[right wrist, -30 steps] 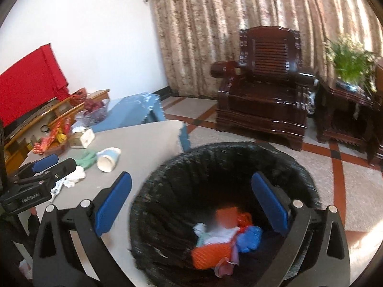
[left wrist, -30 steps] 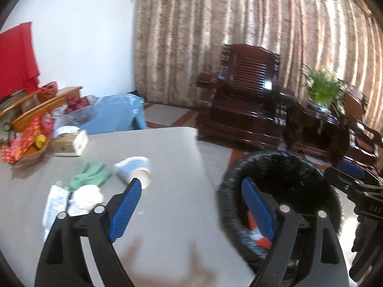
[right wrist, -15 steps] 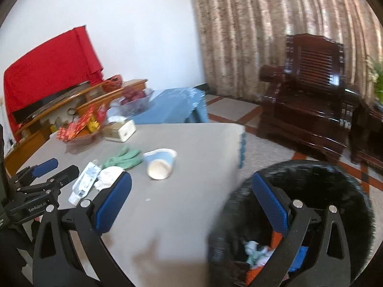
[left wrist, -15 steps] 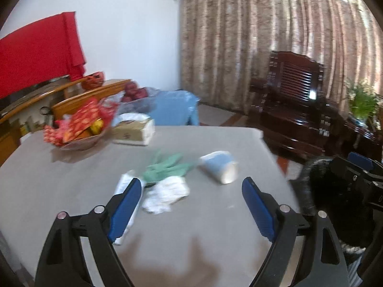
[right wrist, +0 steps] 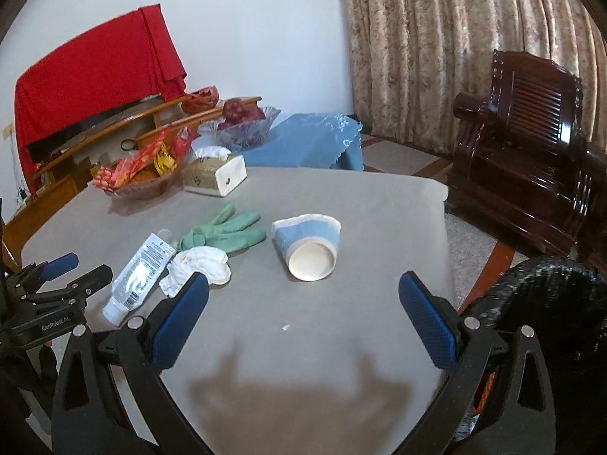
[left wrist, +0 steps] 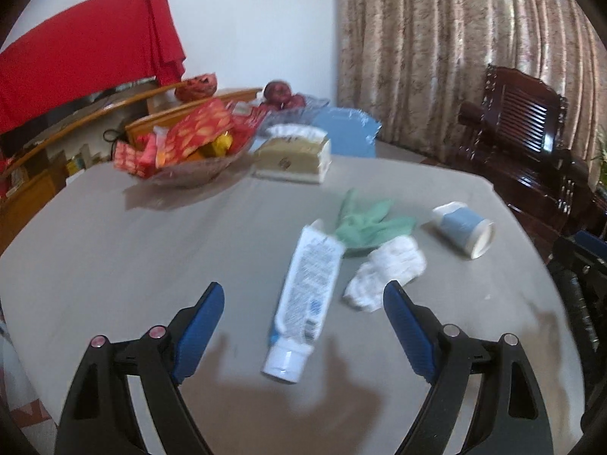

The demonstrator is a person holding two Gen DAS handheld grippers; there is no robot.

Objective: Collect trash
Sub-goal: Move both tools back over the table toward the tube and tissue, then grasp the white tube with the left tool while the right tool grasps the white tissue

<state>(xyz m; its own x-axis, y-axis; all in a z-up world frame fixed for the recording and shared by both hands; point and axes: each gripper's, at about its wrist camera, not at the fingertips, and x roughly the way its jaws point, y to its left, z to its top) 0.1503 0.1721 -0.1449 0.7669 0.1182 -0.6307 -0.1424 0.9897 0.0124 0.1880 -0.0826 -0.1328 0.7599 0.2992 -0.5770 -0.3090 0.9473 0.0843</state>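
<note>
The left gripper [left wrist: 299, 314] hangs low over the grey table [left wrist: 114, 250] with its blue fingers spread wide and nothing between them. The right gripper [right wrist: 303, 305] is spread wide too, and it holds nothing.

Right in front of the left gripper lies a white squeeze tube [left wrist: 303, 303], cap toward the camera. Beside it sits a crumpled white tissue [left wrist: 387, 273], touching a green rubber glove [left wrist: 364, 227]. A little farther right, a blue paper cup [right wrist: 307, 246] lies on its side, straight ahead of the right gripper. The black trash bin [right wrist: 550, 322] stands off the table's right edge.

Farther back are a tissue box [left wrist: 292, 155] and a snack bowl [left wrist: 182, 151]. Those are likely not trash.

The tube looks smooth and could slip or skid when squeezed. The cup could roll away if bumped. The fingers might catch the tissue along with the tube.
</note>
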